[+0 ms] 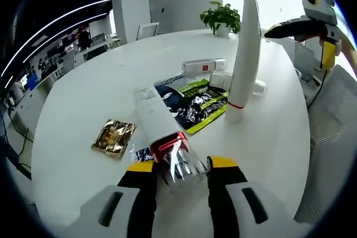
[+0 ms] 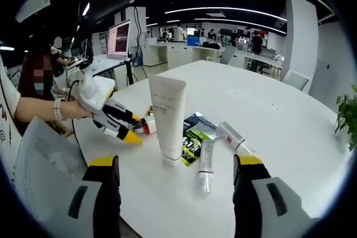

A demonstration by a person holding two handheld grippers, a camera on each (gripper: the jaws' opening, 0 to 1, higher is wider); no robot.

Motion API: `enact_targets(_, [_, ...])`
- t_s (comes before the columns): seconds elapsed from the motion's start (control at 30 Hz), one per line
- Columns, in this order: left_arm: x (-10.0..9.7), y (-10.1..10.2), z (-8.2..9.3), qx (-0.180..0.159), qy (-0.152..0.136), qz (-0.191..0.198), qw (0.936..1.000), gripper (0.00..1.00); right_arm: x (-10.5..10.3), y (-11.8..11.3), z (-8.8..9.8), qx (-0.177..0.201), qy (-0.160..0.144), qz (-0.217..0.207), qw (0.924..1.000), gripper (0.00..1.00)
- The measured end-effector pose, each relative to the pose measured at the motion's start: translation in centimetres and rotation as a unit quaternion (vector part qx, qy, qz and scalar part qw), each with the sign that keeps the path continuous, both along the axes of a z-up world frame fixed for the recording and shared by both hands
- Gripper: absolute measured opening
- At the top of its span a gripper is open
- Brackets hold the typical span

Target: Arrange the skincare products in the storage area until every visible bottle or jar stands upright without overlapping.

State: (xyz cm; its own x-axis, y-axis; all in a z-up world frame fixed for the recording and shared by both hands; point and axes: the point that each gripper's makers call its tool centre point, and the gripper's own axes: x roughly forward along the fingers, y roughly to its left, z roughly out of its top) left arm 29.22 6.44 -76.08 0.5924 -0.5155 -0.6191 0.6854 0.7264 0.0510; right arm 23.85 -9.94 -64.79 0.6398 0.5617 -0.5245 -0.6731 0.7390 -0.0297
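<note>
In the left gripper view, my left gripper (image 1: pixel 179 166) pinches the silvery, red-banded cap end of a white tube (image 1: pixel 159 120) that lies on the round white table (image 1: pixel 83 87), pointing away from me. Just right of it a tall white tube (image 1: pixel 244 59) stands upright on its cap, beside a green and black packet (image 1: pixel 192 104). Two small tubes (image 1: pixel 204 66) lie farther off, a gold sachet (image 1: pixel 114 136) lies to the left, and a potted plant (image 1: pixel 222 17) sits at the far edge.

In the right gripper view, my right gripper (image 2: pixel 177 178) hangs with fingers spread wide, holding nothing. The tall tube stands just ahead, the left gripper closed on the lying tube to its left, two small tubes lying to its right.
</note>
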Motion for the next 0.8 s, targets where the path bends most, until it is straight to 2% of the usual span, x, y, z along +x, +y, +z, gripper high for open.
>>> enact_targets(0.23, [0.5,0.5,0.0,0.004,-0.035,0.019,0.9992,0.29,0.0,-0.3,-0.2,-0.001,0.002,-0.004,1.0,0.82])
enact_targets(0.8, [0.5,1.2,0.1,-0.005,-0.037,0.036,0.9986,0.27,-0.1,-0.3,-0.2,-0.005,0.002,-0.005,1.0,0.8])
